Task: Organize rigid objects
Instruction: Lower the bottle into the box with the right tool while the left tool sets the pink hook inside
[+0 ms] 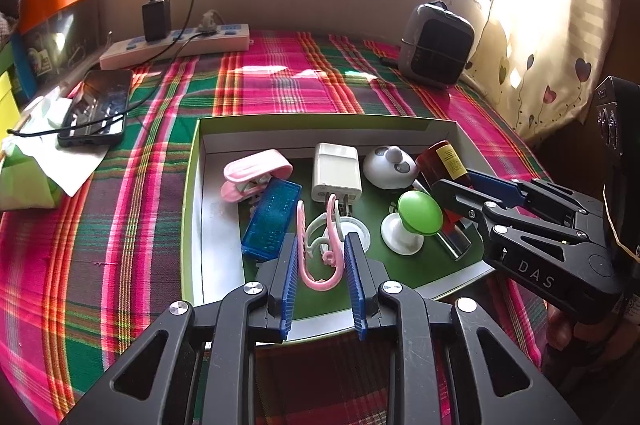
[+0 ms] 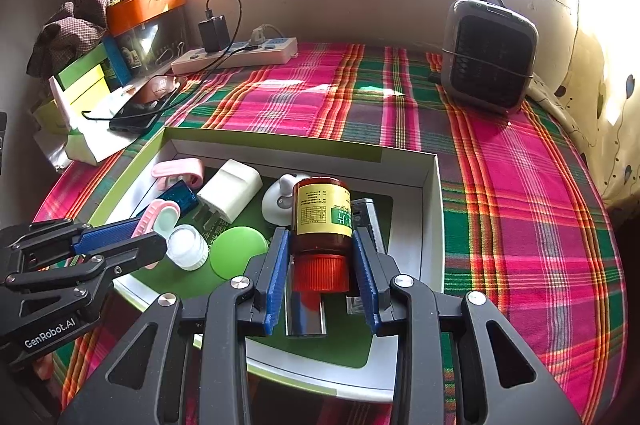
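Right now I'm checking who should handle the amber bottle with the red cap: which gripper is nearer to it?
Right. The right gripper has its blue pads on either side of the amber bottle. The left gripper sits apart to the left, around the pink clip.

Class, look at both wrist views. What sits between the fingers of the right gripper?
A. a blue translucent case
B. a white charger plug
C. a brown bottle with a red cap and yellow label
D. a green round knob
C: in the right wrist view the brown bottle lies between the blue pads of the right gripper, red cap toward the camera.
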### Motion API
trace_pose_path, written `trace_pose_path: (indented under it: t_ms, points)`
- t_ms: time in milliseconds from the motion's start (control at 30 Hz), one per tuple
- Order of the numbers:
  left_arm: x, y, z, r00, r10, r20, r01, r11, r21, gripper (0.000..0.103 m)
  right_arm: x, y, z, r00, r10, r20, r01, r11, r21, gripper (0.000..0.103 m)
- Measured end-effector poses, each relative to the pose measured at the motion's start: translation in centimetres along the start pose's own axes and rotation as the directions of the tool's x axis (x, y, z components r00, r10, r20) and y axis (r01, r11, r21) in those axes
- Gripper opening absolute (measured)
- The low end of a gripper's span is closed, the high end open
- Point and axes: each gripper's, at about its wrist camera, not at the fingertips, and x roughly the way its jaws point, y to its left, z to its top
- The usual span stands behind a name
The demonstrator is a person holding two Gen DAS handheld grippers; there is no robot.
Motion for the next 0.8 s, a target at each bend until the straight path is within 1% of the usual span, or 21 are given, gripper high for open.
trace_pose_path:
  t_ms: [367, 500, 567, 667, 800]
  points:
    - [0.00, -0.12, -0.13, 1.000, 0.006, -0.007, -0.006, 1.000, 0.001, 0.023, -0.08, 0.12, -0.03, 1.000, -0.005, 0.005, 0.005, 1.000, -0.003, 0.034]
    - [-0.04, -0.12, -0.15, 1.000, 0.009, -0.010, -0.009, 1.000, 0.001, 0.024, -0.29, 0.15, -0.08, 1.000, -0.001, 0.014, 0.001, 1.000, 0.002, 0.039]
    - [-0.16, -0.18, -0.17, 1.000, 0.010, -0.008, -0.010, 1.000, 0.003, 0.024, -0.42, 0.26, -0.11, 1.000, 0.000, 0.018, 0.000, 1.000, -0.001, 0.040]
    - [-0.24, -0.27, -0.18, 1.000, 0.015, -0.007, -0.015, 1.000, 0.002, 0.029, -0.58, 0.25, -0.13, 1.000, -0.001, 0.023, 0.001, 1.000, 0.002, 0.041]
    - [-0.43, -0.32, -0.24, 1.000, 0.021, -0.005, -0.021, 1.000, 0.000, 0.030, -0.90, 0.21, -0.19, 1.000, 0.006, 0.029, -0.006, 1.000, 0.007, 0.043]
